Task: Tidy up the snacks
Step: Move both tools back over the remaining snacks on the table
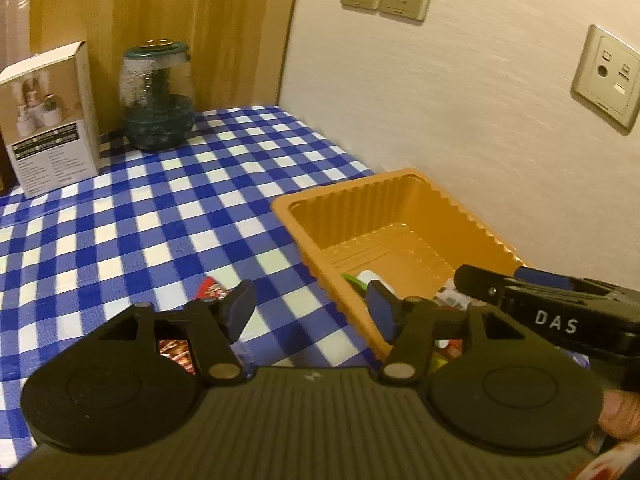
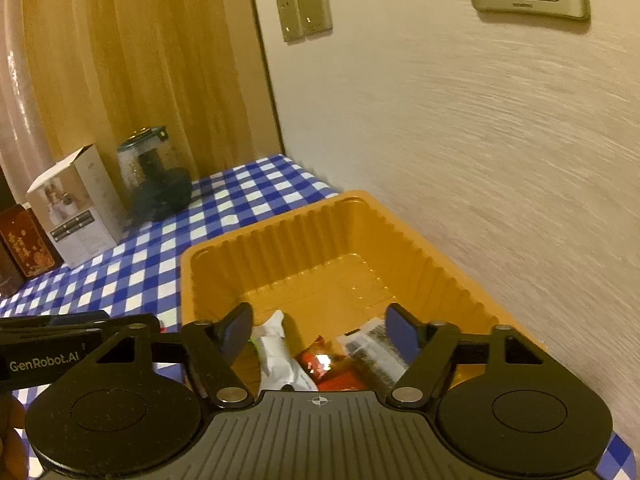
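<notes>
Two claws are filling my lower view, and their housings are hiding much of what lies beneath. I am seeing the left claw [image 1: 310, 310] standing open with nothing between its blue pads, straddling the near-left rim of the orange tray [image 1: 404, 196]. A red snack [image 1: 210, 290] is lying on the checked surface [image 1: 160, 208] behind the left finger, mostly covered, so I cannot read it. The right claw [image 2: 320, 330] is hanging open over the tray's near end, pads clear of the packets below: a white packet [image 2: 276, 350], a red packet [image 2: 322, 362] and a dark-and-clear one [image 2: 370, 350], all cut off by the housing. The tray's far half is lying bare, and its right rim is sitting just beside the wall [image 2: 480, 160]. Far left, a box [image 1: 50, 120] and a jar [image 1: 158, 98] are standing well apart from the tray, with open cloth between.
</notes>
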